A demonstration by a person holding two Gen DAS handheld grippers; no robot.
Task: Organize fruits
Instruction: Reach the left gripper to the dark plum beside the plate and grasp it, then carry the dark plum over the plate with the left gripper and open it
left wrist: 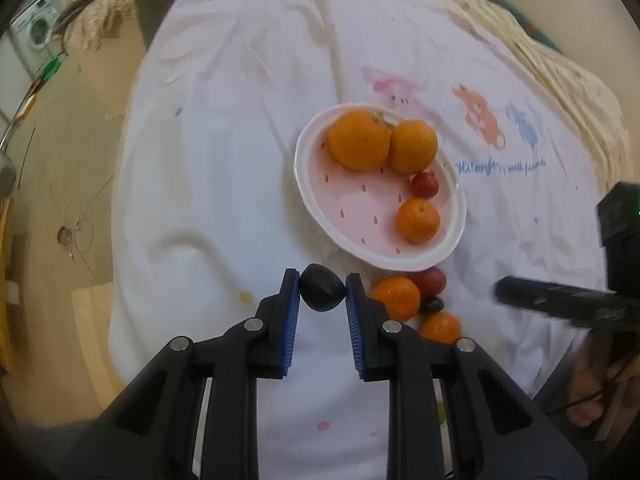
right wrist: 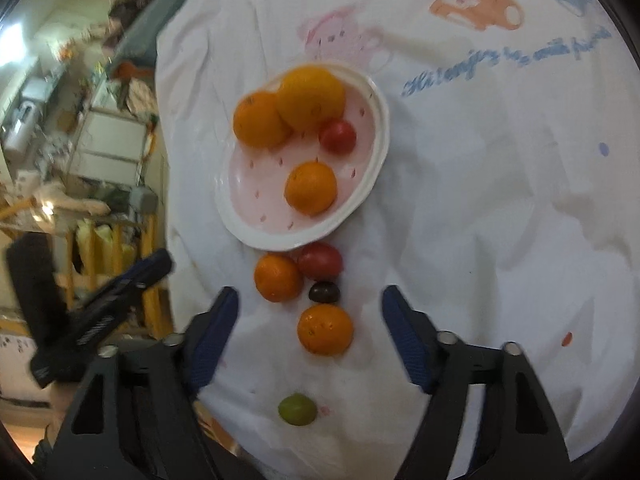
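Left wrist view
- Left gripper (left wrist: 322, 286): jaws closed tight on a dark plum (left wrist: 322, 293), which is pinched between the blue pads near their tips and held clear of the cloth.
- Plate (left wrist: 316, 200): pink with a white rim and a speckled pattern, lying on a white cloth (left wrist: 208, 184) printed with cartoon bears.
- On the plate: two large oranges (left wrist: 359, 140) touching at the far side, a small red fruit (left wrist: 425, 184) just below them, and a smaller orange (left wrist: 418, 220) near the right rim.
- Off the plate: an orange, a red fruit, a dark fruit and another orange clustered on the cloth just beside the plate's near rim.
- Right gripper (left wrist: 560, 304): blurred black shape at the right edge.

Right wrist view
- Right gripper (right wrist: 310, 300): jaws partly apart, gripping nothing; they stand either side of the loose fruit without touching it.
- Between the fingers: an orange (right wrist: 325, 329), with a dark plum (right wrist: 324, 293) just beyond it.
- Further on: another orange (right wrist: 278, 277) and a red fruit (right wrist: 320, 261), touching, against the plate's (right wrist: 240, 224) near rim.
- Nearest the camera: a green fruit (right wrist: 298, 409), alone on the cloth.
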